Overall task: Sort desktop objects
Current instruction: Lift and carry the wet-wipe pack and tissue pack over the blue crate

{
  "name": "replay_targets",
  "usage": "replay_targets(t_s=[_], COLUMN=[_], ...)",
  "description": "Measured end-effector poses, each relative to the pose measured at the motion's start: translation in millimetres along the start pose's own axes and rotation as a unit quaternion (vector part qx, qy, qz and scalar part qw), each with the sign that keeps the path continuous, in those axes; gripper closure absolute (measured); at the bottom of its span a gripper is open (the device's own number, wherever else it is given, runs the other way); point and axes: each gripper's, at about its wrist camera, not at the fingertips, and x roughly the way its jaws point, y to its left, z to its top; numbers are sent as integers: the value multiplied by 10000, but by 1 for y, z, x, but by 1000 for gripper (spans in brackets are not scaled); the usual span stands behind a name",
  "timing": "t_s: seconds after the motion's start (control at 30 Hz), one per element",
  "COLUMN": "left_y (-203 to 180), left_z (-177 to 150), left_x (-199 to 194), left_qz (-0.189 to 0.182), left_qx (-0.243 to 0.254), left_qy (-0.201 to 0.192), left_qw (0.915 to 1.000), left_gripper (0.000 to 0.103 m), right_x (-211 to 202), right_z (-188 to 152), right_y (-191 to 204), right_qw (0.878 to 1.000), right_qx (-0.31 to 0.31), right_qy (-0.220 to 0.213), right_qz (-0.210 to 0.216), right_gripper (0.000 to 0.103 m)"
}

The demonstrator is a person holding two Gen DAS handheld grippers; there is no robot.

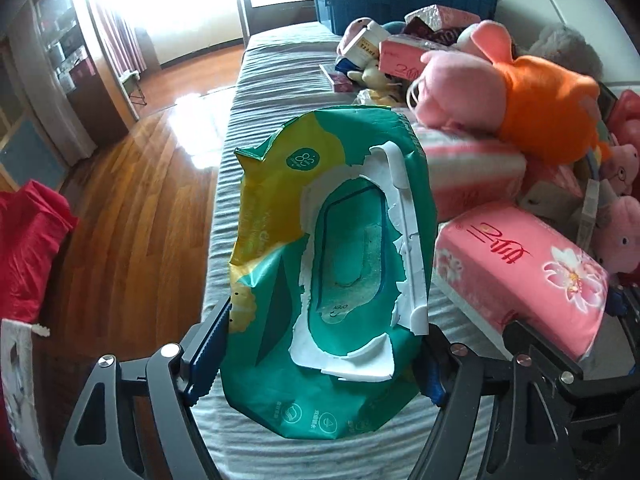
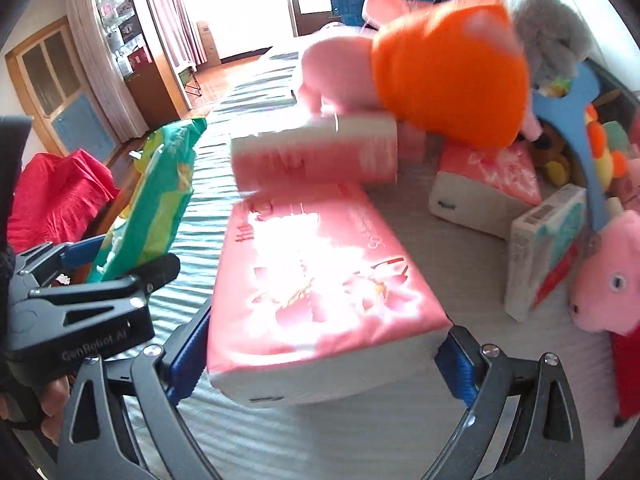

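- Left gripper: both blue pads bear on the two long edges of a green and yellow wet-wipe pack; the gripper pinches it at its near end.
- Wet-wipe pack, position: held clear above the striped counter, near the counter's left edge, with the wooden floor showing beyond that edge.
- Wet-wipe pack, orientation: long axis runs straight away from the left gripper, far end crumpled. The face with the torn white flap and the oval opening is turned to the left wrist camera. In the right wrist view the same pack appears edge-on, its far end higher than the gripped end.
- Right gripper: jaws spread wide, one on each side of a pink flowered tissue pack. The blue pads stand at both long sides of its near end; firm pressure cannot be confirmed.
- Tissue pack, position: near end between the right gripper's fingers, over the counter; whether it rests on the cloth or is raised cannot be told.
- Tissue pack, orientation: long axis points away from the right gripper, printed pink face up, white side facing the camera.
- Surroundings: a second pink tissue pack lies crosswise just beyond the first. A pink plush in an orange dress rests on it. More tissue packs and plush toys crowd the right side of the counter.
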Motion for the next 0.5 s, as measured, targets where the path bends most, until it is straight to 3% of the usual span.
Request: replay_targets(t_s=[0.27,0.5], left_y=[41,122], left_z=[12,46], left_x=[-66,-102], left_qz=[-412,-780], left_qx=[115,341], left_qy=[-502,-1052], left_qw=[9978,9908], left_gripper=[25,25], right_x=[-73,-117], right_z=[16,66], right_y=[38,113], right_qw=[9988,9919], right_qx=[32,175], right_qy=[-266,-855], right_qz=[-398,-920], right_gripper=[7,7])
